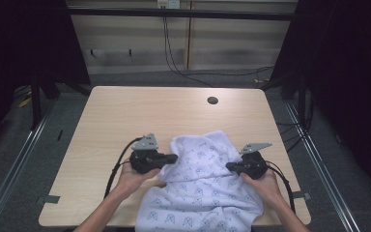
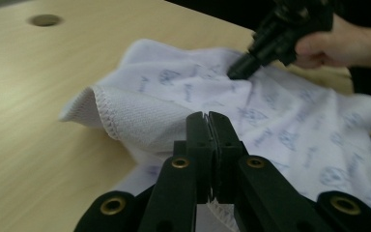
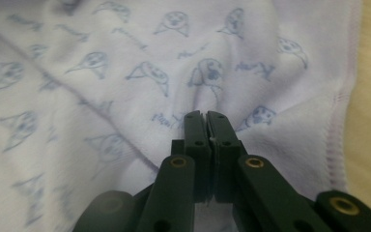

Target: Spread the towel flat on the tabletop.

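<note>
**Both grippers pinching a printed cloth at the near edge of the table**

The white terry cloth with a pale blue printed pattern (image 1: 200, 186) lies crumpled at the lower centre of the high view, spilling over the near edge of the light wooden table (image 1: 125, 116). The left gripper (image 1: 174, 157), at the cloth's left margin, has its jaws pressed together; in the left gripper view a stitched hem runs between them, so it pinches the cloth's edge. The right gripper (image 1: 229, 166), at the cloth's right side, is likewise clamped, and in the right gripper view a fold of printed fabric puckers at its closed tips (image 3: 206, 118). The cloth's far corner (image 2: 84, 104) curls up off the table at the left of the left gripper view.

Risks, as judged from this moment: each grip appears to hold only a thin bite of fabric, so a quick pull apart could slip the hem free. The right gripper seems to hold a fold rather than an edge, which could leave the cloth bunched when spread. The overhanging portion may drag the cloth off the table.
</note>
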A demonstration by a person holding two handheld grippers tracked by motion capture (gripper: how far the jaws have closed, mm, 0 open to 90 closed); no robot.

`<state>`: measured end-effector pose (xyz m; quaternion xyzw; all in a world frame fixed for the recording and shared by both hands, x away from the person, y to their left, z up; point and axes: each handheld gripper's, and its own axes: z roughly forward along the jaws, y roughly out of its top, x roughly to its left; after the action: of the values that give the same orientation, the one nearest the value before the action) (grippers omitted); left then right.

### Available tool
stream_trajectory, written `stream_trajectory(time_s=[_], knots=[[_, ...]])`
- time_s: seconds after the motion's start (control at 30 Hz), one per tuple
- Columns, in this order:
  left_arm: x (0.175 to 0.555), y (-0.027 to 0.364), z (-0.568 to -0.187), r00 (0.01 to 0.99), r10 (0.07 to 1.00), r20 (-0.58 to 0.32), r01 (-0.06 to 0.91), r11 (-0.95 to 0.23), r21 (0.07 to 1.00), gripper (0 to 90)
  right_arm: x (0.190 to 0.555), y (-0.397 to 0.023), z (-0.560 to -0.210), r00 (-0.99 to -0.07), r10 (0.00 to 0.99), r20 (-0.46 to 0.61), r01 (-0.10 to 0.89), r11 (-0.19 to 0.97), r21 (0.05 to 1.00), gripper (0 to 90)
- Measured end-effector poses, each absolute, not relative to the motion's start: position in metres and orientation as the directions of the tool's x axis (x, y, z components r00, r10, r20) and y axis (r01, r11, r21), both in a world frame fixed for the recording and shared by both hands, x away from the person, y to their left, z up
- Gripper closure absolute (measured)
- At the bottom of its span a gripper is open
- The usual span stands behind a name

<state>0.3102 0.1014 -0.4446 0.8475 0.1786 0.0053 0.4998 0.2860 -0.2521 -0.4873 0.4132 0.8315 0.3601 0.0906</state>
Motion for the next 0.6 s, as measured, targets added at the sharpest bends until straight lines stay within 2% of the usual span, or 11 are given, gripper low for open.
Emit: stream_trajectory(time_s=[0.23,0.3,0.37,0.43,0.6], knots=[[0.278,0.076,-0.482,0.954,0.203,-0.222,0.301,-0.633,0.714,87.9,0.221,-0.254,-0.49,-0.683,0.705,0.191,0.633,0.441,0.637,87.9],[0.27,0.076,-0.487,0.955,0.174,-0.241,0.295,-0.659,0.691,84.7,0.206,-0.257,-0.49,-0.682,0.7,0.213,0.642,0.433,0.632,84.7],[0.267,0.078,-0.486,0.951,0.159,-0.263,0.302,-0.644,0.703,77.9,0.198,-0.26,-0.488,-0.678,0.706,0.203,0.64,0.431,0.636,76.4],[0.267,0.083,-0.481,0.949,0.16,-0.272,0.31,-0.622,0.718,74.5,0.197,-0.266,-0.483,-0.67,0.711,0.212,0.635,0.402,0.66,72.1],[0.277,0.101,-0.472,0.935,0.199,-0.294,0.355,-0.535,0.767,72.9,0.215,-0.284,-0.467,-0.633,0.749,0.194,0.604,0.322,0.729,70.8]])
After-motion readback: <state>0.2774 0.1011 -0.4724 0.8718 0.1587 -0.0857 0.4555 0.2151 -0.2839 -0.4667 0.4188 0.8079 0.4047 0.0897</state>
